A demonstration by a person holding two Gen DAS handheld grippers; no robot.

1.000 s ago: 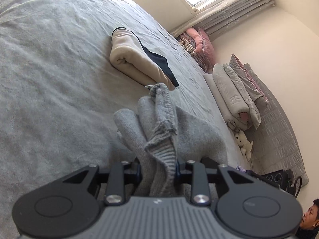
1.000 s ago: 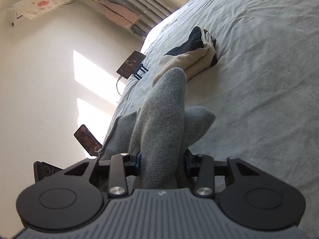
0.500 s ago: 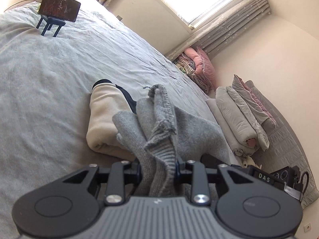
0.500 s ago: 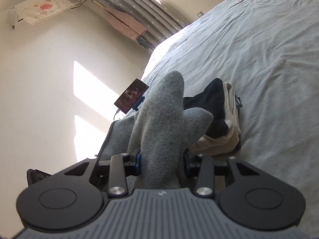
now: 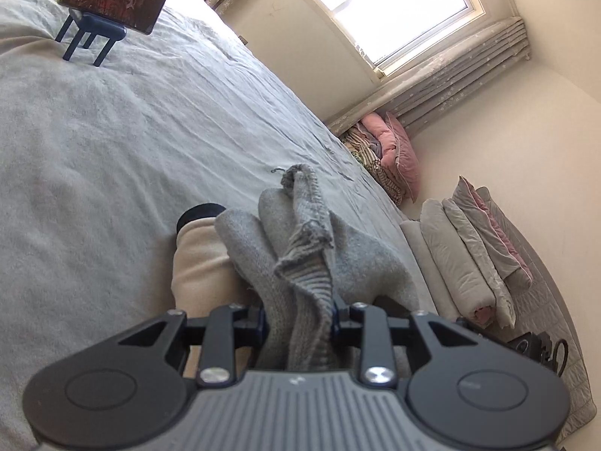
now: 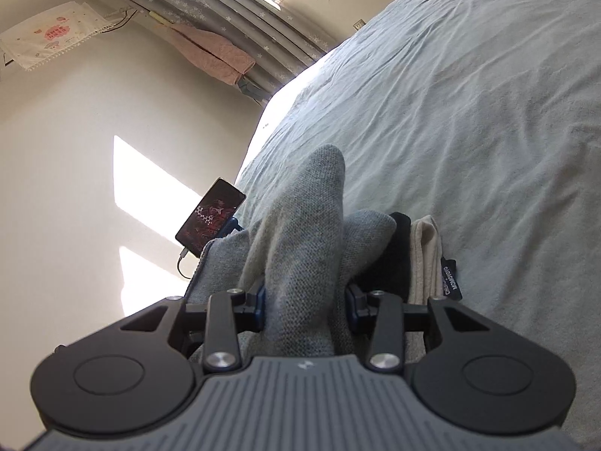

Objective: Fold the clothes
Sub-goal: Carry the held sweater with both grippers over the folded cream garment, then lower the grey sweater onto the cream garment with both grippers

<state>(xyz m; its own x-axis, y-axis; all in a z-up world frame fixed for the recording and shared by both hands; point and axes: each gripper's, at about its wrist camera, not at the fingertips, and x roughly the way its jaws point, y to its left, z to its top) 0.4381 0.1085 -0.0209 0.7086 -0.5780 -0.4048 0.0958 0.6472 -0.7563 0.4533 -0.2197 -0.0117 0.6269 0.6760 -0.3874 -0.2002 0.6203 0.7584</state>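
Where curtains point(image 5: 450, 86) hang, grey bedspread point(image 5: 131, 143) lies wrinkled.

A small black tag point(image 6: 449, 277) on the edge of the folded cream garment point(image 6: 424, 255) carried pale lettering, turned sideways and too small to make out. The white cloth point(image 6: 49, 34) hung high on the wall bore pink printed characters and motifs, blurred beyond reading. The phone point(image 6: 210, 221) on its stand showed only a red and white pattern, no legible words. Nothing else in either view carried readable text
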